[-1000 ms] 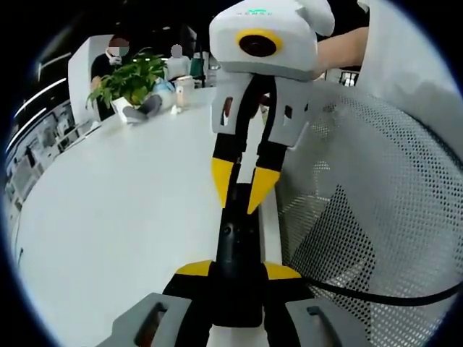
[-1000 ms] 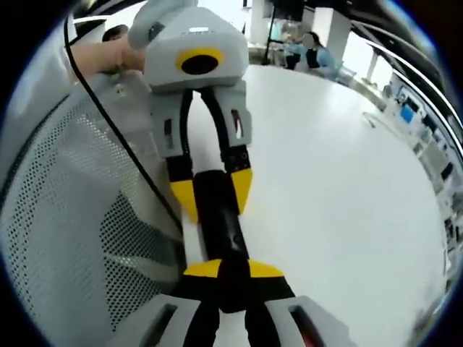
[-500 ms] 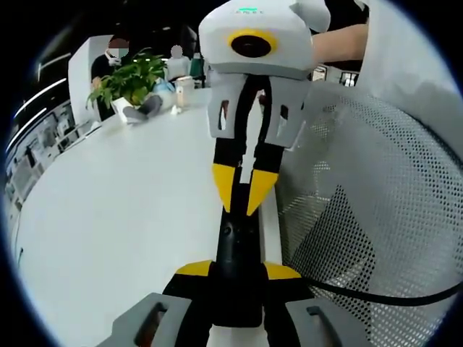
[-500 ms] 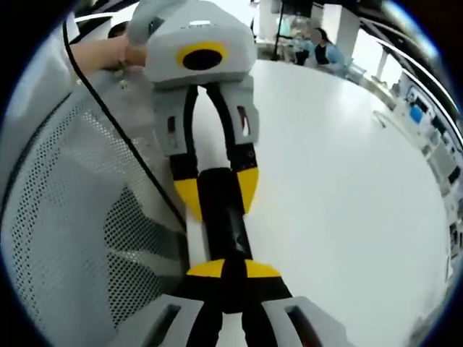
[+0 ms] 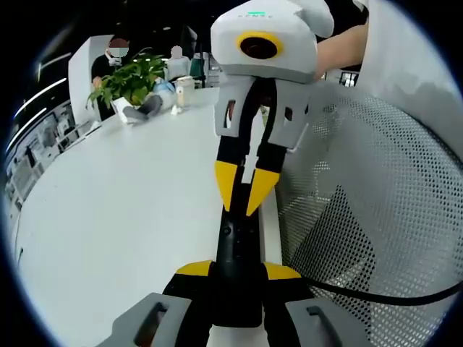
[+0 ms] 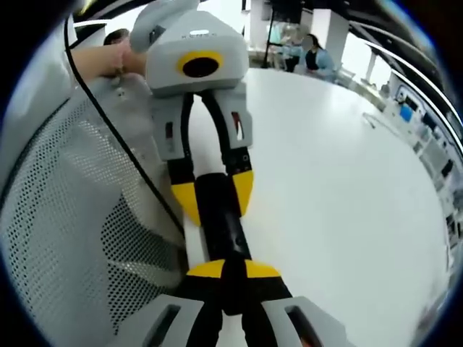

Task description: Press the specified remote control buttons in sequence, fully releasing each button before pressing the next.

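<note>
Remote control (image 5: 237, 253): slim black bar, glossy, with small round buttons along its face. It lies along the near edge of the table, clamped at one end between the yellow-padded jaws of the left gripper (image 5: 237, 271). In the right gripper view the same remote control (image 6: 219, 217) runs away from the camera to the left gripper (image 6: 211, 196), whose yellow pads flank its far end.

Right gripper (image 5: 244, 191): white moulded shell, black linkage, wedge-shaped yellow tips. In the left gripper view it reaches down over the far half of the remote, its tips drawn close together with only a narrow gap; whether they touch a button cannot be told. In its own view the right gripper (image 6: 226, 270) has its pads nearly meeting above the remote's near end.

Table (image 5: 123, 210): smooth, matte white, broad, with a curved edge.

Mesh panel (image 5: 376, 210): white perforated sheet with a dark backing, curved, just beside the remote; a black cable (image 5: 376, 295) crosses it.

Potted plant (image 5: 130, 79): green and leafy, at the table's far end, beside a small white cup (image 5: 184, 87).

Room: open office, two seated people (image 5: 116, 54) beyond the plant; a hand (image 6: 108, 58) holds the left gripper.
</note>
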A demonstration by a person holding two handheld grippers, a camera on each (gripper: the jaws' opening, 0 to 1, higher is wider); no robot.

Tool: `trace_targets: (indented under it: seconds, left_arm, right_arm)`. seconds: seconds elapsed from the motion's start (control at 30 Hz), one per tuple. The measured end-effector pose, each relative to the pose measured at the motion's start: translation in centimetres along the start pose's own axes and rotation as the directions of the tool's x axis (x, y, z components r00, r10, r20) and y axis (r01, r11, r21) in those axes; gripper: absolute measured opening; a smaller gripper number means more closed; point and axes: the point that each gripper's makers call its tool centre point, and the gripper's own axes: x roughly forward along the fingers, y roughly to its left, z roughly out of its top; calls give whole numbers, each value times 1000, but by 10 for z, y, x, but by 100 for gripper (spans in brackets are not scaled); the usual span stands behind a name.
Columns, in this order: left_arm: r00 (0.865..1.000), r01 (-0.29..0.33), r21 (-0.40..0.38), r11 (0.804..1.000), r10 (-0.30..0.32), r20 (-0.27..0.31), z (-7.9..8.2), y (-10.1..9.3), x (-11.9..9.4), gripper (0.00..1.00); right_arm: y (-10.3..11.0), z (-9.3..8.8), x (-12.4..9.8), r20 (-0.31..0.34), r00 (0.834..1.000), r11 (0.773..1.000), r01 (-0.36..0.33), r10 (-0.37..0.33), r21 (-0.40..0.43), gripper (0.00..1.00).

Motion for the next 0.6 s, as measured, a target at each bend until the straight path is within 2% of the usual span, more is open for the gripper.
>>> trace_targets:
  seconds: [0.1, 0.3, 0.47, 0.53, 0.57, 0.6]
  left_arm:
    - [1000, 0, -1, 1000, 0, 0, 0, 0, 0, 24]
    - [1000, -1, 1, 1000, 1, 0, 0, 0, 0, 24]
    - [1000, -1, 3, 1000, 1, -1, 0, 0, 0, 24]
    - [1000, -1, 4, 1000, 1, -2, 0, 0, 0, 24]
    - [1000, 0, 4, 1000, 0, -2, 0, 0, 0, 24]
    - [1000, 0, 4, 1000, 0, -2, 0, 0, 0, 24]
  right_arm:
    - [2, 5, 3, 5, 1000, 1000, -13, 13, -15, 4]
    - [0, 7, 5, -39, 999, 997, -18, 15, -81, 0]
    - [2, 6, 5, -67, 998, 984, -11, -1, -177, 0]
    - [2, 6, 6, -75, 997, 984, -8, -6, -179, 0]
    - [2, 5, 6, -89, 996, 994, 10, -20, -107, 0]
    - [1, 7, 7, -90, 996, 989, 2, -16, -147, 0]
